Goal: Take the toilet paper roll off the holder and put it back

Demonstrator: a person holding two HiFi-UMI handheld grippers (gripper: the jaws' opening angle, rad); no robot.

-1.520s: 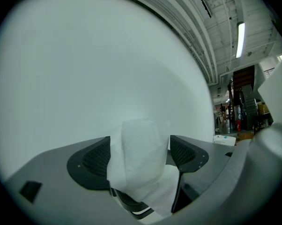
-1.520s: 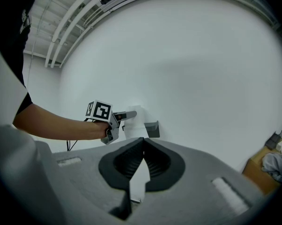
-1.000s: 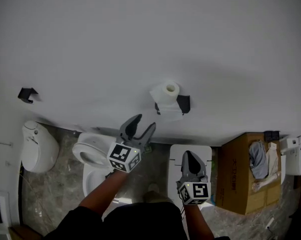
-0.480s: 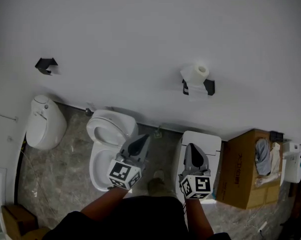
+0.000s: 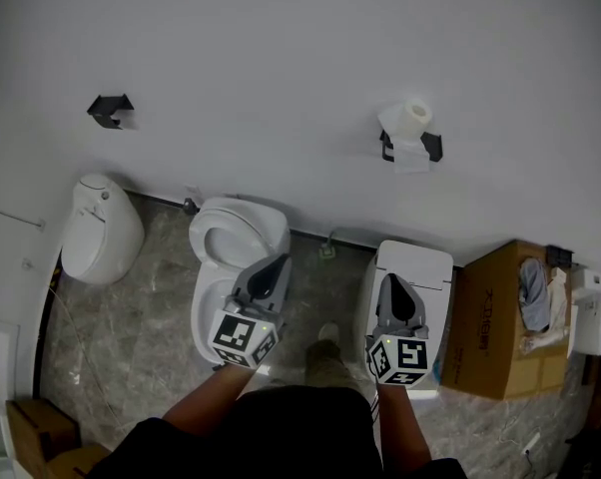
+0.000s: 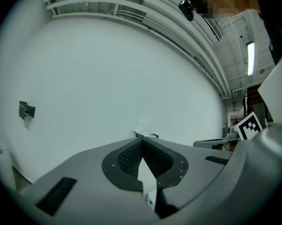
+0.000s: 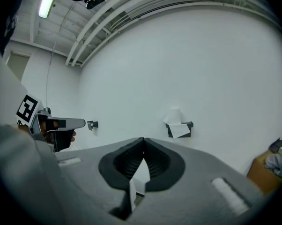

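— Any writing you can read?
— No words. If the cardboard box [image 5: 500, 317] on the floor at my right has print, it is too small to tell. Each of my 2 grippers carries a cube of black-and-white square markers.
— How are your arms?
— Both forearms reach forward, side by side. My left gripper [image 5: 276, 265] points about level above the toilet [image 5: 236, 230]. My right gripper [image 5: 391, 282] tips slightly down above the white rectangular unit [image 5: 420, 262] beside it.
— The jaws?
— Both pairs pressed together, nothing between them.
— The roll?
— The toilet paper roll [image 5: 414, 114] stands upright on its black holder [image 5: 431, 146] on the white wall, a sheet hanging in front, well apart from both grippers.
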